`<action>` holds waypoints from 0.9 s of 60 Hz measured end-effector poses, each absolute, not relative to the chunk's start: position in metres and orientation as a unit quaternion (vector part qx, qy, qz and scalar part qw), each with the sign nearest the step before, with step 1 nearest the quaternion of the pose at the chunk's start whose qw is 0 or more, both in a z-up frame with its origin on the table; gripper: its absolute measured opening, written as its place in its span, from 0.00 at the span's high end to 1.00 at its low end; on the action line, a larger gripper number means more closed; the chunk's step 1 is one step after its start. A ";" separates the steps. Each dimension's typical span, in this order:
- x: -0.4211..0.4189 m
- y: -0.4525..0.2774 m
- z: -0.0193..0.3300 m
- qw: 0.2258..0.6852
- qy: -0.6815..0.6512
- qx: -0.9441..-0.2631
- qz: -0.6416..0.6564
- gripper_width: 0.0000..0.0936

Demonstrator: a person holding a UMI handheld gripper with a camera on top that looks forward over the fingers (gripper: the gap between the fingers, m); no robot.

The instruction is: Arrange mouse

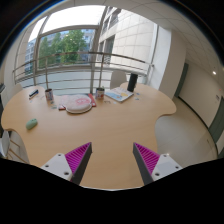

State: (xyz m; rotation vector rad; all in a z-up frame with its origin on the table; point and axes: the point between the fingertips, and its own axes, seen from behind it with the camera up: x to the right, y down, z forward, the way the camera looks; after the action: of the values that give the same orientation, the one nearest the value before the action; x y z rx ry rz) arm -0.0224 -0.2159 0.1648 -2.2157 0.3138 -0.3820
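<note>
Gripper (111,160): fingers spread wide with nothing between them, purple pads facing inward, hovering over the near edge of a curved wooden table (110,125). Mouse: probably the small pale object (32,124) lying ahead and well off to the left of the fingers, apart from everything else; identity uncertain, long axis unreadable. Farther back: a round pinkish plate (78,104), cups (48,95), a flat book-like item (119,95), then windows.
</note>
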 end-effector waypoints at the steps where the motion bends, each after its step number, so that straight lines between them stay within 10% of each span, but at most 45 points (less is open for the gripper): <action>1: -0.022 -0.217 0.164 0.420 0.126 -0.886 -0.154 0.09; 27: -0.217 -0.228 0.069 0.375 0.106 -0.913 -0.119 0.09; 54: -0.438 -0.019 0.010 0.409 -0.003 -0.912 0.002 0.09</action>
State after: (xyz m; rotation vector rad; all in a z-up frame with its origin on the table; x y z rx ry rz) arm -0.4383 -0.0194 0.0099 -2.2982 -0.0076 0.0046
